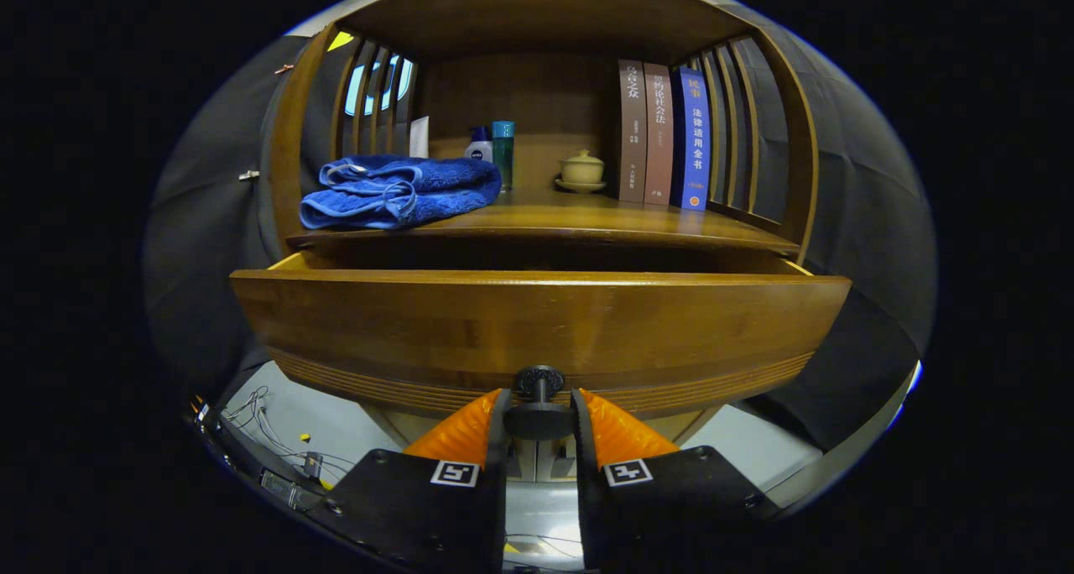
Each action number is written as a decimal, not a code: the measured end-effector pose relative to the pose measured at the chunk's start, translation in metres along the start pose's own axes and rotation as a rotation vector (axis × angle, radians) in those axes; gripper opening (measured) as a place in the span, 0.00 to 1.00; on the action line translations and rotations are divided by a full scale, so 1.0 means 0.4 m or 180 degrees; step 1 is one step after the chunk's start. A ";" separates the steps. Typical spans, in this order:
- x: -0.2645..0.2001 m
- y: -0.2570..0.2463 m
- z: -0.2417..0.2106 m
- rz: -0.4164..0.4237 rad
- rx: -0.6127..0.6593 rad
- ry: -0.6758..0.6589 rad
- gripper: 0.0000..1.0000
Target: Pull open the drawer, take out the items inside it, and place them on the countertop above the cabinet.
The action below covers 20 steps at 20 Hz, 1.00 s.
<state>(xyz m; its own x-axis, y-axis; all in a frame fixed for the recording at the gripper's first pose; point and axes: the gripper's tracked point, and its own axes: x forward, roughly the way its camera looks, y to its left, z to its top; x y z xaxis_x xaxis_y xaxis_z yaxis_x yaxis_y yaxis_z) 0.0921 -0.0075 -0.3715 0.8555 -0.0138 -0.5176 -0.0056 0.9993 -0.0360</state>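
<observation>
Gripper (539, 419): both orange fingers (457, 431) pinch the knob — one on each side.
Knob (539, 383): black, low on the drawer front.
Drawer (537, 326): pulled out — under the countertop (587, 217).
Towel (394, 190): blue, folded on the countertop.

At 1 o'clock beyond the fingers (457, 435) stood 3 books (660, 133). The blue book (695, 138) read 法律适用全书 on its spine; the 2 brown spines were too blurred. Each finger of the gripper (539, 414), pressed on the drawer knob (539, 383), bore 1 black-and-white marker square (455, 473).

Camera rides the tool (539, 419), facing the drawer (537, 331) front closely, from low.
</observation>
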 end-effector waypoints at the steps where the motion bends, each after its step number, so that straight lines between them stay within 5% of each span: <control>1: -0.022 0.000 -0.009 0.0005 -0.0001 0.0018 0.39; 20: -0.230 -0.013 -0.124 -0.0016 0.0105 0.0302 0.39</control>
<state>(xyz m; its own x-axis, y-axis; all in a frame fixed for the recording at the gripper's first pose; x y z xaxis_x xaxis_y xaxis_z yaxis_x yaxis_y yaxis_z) -0.0122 -0.0131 -0.3663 0.8026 -0.0204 -0.5962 0.0168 0.9998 -0.0115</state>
